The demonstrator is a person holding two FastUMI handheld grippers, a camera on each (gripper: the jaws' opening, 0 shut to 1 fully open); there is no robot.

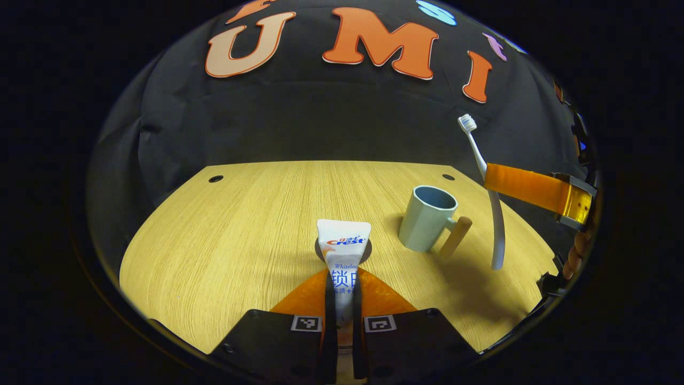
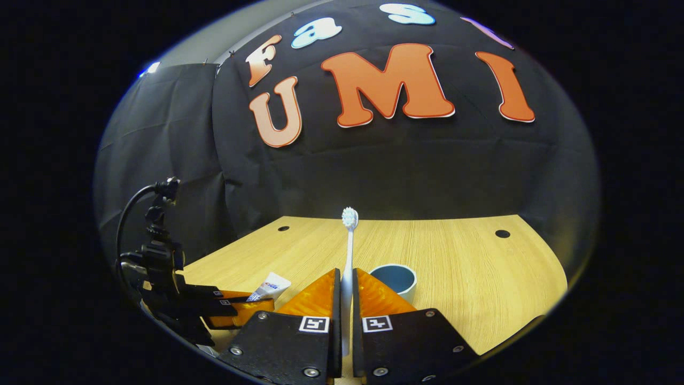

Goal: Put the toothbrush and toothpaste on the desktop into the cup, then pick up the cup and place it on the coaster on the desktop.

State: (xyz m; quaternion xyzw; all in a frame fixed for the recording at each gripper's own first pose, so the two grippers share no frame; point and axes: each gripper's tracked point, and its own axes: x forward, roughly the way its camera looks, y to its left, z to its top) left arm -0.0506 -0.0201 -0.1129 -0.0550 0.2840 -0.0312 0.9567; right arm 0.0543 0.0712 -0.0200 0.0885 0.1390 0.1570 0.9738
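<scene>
Left gripper (image 1: 342,299) fingers clamped white toothpaste tube (image 1: 343,248); right gripper (image 2: 346,305) fingers pinched white toothbrush (image 2: 348,256) upright, bristles at 12 o'clock, probably ready for handle-first drop into pale blue cup (image 1: 427,219) on wooden worktop (image 1: 240,230).

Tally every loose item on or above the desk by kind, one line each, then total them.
Toothbrush: 1, held in the right gripper
Toothpaste tube: 1, held in the left gripper
Cup: 1, standing on the desk
Coaster: 1, dark, behind the tube
Total: 4
</scene>
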